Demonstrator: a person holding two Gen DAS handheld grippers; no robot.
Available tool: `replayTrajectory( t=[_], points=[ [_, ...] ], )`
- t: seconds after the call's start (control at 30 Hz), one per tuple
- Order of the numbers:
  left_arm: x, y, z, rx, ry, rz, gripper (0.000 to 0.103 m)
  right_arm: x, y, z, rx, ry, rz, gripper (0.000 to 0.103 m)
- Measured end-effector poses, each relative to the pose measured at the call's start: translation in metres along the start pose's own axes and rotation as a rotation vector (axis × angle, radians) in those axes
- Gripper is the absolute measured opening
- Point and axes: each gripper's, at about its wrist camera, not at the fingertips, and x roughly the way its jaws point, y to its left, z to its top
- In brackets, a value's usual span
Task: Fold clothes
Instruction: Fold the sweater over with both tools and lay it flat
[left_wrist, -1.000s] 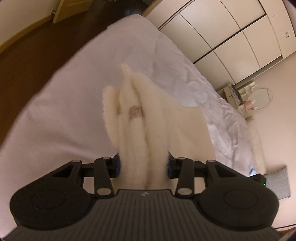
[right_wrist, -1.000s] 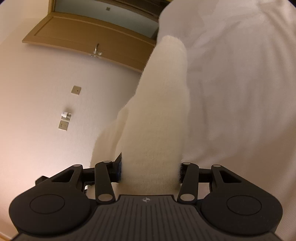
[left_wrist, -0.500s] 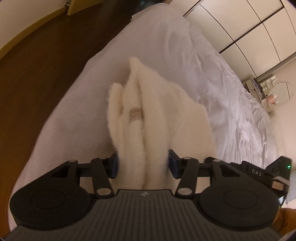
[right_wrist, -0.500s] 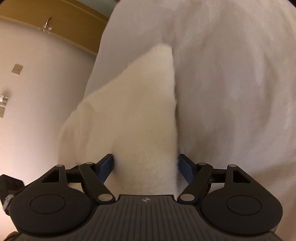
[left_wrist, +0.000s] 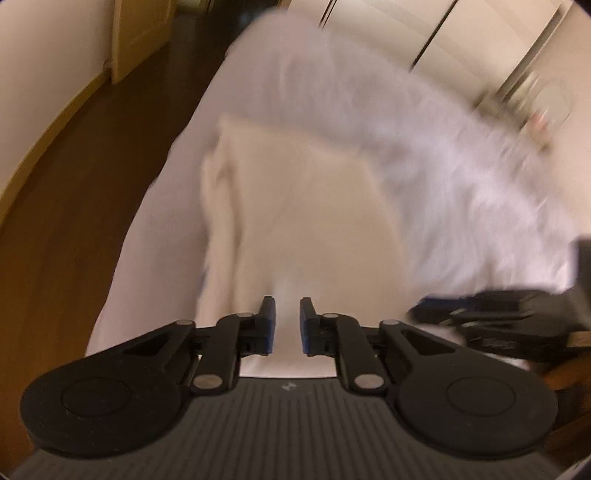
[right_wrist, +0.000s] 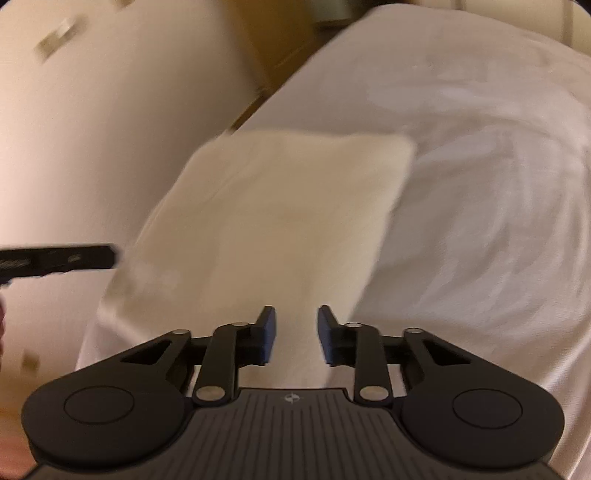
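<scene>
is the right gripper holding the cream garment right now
No, the right gripper has a clear gap between its fingers with nothing clamped, and the cream garment lies flat on the bed beyond them.

Left wrist: low over the bed (left_wrist: 461, 177), facing 12 o'clock.
Right wrist: alongside, facing likewise.
Shared: cream garment (left_wrist: 306, 206) (right_wrist: 280, 206), each other's claw.

White bed (right_wrist: 480, 184), seemingly folded cream garment (right_wrist: 280, 206)

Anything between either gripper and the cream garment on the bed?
Nothing visible. The garment lies flat on the bed, directly ahead of the left gripper and right gripper, with both grippers' jaws apart.
</scene>
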Motion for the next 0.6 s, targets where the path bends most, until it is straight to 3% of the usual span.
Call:
replayTrajectory(
  t=[0.07, 0.17, 0.33, 0.4, 0.5, 0.6],
  points=[
    [0.02, 0.012, -0.011, -0.05, 0.038, 0.007, 0.003, 0.011, 0.005, -0.009, -0.065, 0.013, -0.014, 0.027],
    [0.031, 0.03, -0.019, -0.155, 0.032, -0.031, 0.003, 0.029, 0.013, -0.021, -0.162, 0.033, -0.035, 0.033],
    [0.021, 0.022, -0.013, -0.136, 0.035, -0.012, 0.002, 0.043, 0.026, -0.037, -0.29, 0.065, -0.064, 0.036],
    [0.005, 0.01, -0.006, -0.086, 0.007, -0.008, 0.002, 0.032, 0.024, -0.03, -0.256, 0.07, -0.052, 0.035],
    [-0.019, -0.001, 0.005, -0.035, -0.058, -0.01, 0.004, 0.011, 0.009, -0.014, -0.14, 0.009, -0.023, 0.034],
    [-0.019, 0.002, 0.013, -0.027, -0.085, 0.004, 0.004, 0.004, -0.006, 0.006, -0.055, -0.041, -0.027, 0.034]
  ],
)
